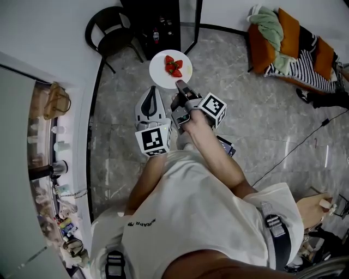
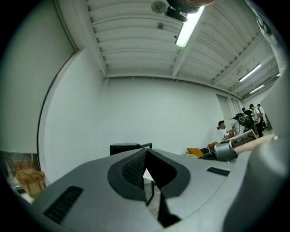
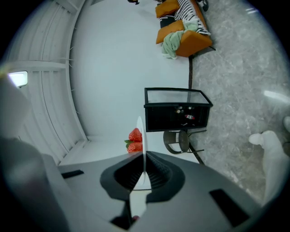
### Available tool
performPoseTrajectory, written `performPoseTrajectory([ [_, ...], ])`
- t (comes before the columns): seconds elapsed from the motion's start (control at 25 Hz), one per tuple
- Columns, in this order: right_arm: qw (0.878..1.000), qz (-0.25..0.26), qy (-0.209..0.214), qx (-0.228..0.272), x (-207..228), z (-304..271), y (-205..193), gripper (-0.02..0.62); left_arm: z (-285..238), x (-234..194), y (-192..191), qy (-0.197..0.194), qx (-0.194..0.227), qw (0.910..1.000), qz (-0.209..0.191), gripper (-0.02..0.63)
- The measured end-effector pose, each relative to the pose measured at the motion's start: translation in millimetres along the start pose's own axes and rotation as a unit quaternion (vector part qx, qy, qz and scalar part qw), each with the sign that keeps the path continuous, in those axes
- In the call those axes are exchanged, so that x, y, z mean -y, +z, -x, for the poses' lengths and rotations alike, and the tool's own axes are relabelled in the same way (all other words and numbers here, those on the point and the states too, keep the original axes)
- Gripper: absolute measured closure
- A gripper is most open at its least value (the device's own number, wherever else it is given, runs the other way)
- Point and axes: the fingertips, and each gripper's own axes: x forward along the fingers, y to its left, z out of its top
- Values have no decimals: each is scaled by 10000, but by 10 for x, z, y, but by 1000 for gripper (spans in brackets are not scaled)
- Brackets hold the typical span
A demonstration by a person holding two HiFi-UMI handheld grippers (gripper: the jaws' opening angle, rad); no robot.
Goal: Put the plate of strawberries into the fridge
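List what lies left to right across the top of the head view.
Chair → plate → sofa. The black cabinet is left out, since it overlaps both chair and plate.

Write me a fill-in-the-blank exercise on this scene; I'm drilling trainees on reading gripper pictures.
The right gripper clamps a white ____ by its rim. The red fruit on it are ____. The left gripper is ____, with nothing between its jaws. Beside the dark cabinet stands a black ____.
Missing words: plate; strawberries; shut; chair.
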Motion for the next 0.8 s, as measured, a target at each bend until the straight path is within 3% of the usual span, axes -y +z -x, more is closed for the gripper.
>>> performPoseTrajectory([
  [0.32, 9998, 62, -134, -98, 138, -472, 172, 574, -452, -171, -174, 42, -17, 10000, 81, 604],
  [0.8, 9998, 109, -188, -36, 86, -1790, 603, 574, -1842, -783, -278, -49, -36, 9999, 147, 604],
])
